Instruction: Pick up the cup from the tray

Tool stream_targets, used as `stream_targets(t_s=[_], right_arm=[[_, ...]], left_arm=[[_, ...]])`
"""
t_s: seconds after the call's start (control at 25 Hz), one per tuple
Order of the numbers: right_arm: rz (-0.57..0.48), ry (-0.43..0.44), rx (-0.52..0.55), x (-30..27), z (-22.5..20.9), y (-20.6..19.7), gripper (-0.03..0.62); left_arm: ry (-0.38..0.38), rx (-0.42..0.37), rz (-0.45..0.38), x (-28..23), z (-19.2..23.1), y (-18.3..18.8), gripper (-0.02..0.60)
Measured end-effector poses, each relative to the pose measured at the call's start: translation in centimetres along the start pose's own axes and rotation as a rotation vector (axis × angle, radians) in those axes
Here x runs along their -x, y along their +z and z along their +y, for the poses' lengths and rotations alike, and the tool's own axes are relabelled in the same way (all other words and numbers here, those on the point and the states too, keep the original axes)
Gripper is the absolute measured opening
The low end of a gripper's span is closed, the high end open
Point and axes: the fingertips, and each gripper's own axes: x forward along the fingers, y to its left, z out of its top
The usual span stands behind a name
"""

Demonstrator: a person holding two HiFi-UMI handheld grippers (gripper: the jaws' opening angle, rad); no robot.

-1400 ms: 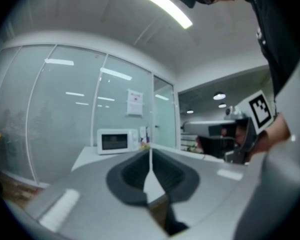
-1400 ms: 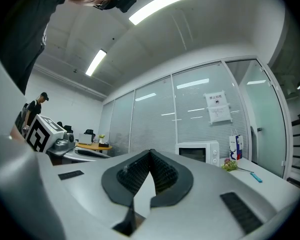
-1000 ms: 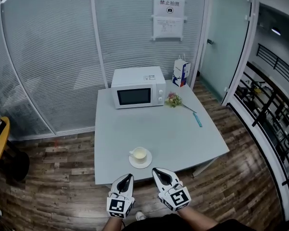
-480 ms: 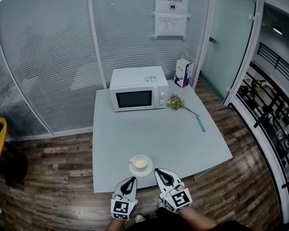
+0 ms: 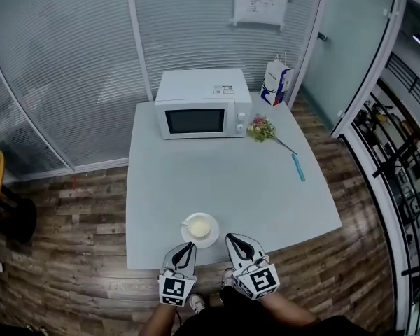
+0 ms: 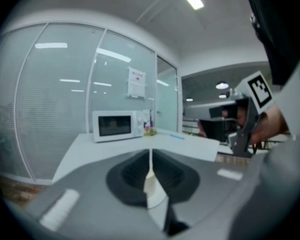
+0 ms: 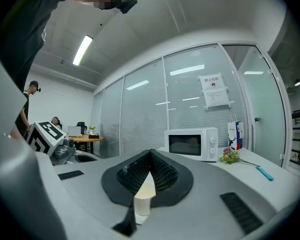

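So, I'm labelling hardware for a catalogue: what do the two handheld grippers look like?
Both the left gripper and right gripper have pale grey, tapering shells with black ribbed pads lining the jaws. Each carries a white cube printed with black square markers. No cables show. The forearms are unsleeved; the person wears dark clothing.

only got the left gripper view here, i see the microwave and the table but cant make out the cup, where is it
observer: Head view shows the cup on a saucer at the table's near edge, just ahead of the left tongs.
operator: right tongs holding anything
observer: No. The right gripper view shows the right tongs shut and empty, with the cup just beyond them.
operator: how is it turned
observer: In the head view its handle appears to stick out toward the person's left.
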Motion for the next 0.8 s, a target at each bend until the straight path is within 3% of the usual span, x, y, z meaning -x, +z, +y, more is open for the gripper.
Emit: stream_targets(t_s=[0.4, 0.6, 0.8], right_arm=[[0.084, 0.053, -0.022, -1.9, -1.7, -4.6, -0.011], [0.116, 0.072, -0.038, -2.6, -1.6, -6.6, -0.011], [0.144, 0.086, -0.058, -3.1, -1.5, -8.4, -0.011]], left_arm=[[0.044, -0.019, 0.08, -3.0, 0.8, -3.5, 0.025], [0.076, 0.036, 0.135, -4.0, 1.3, -5.9, 0.274], [0.051, 0.066, 0.19, -5.7, 1.0, -8.4, 0.37]])
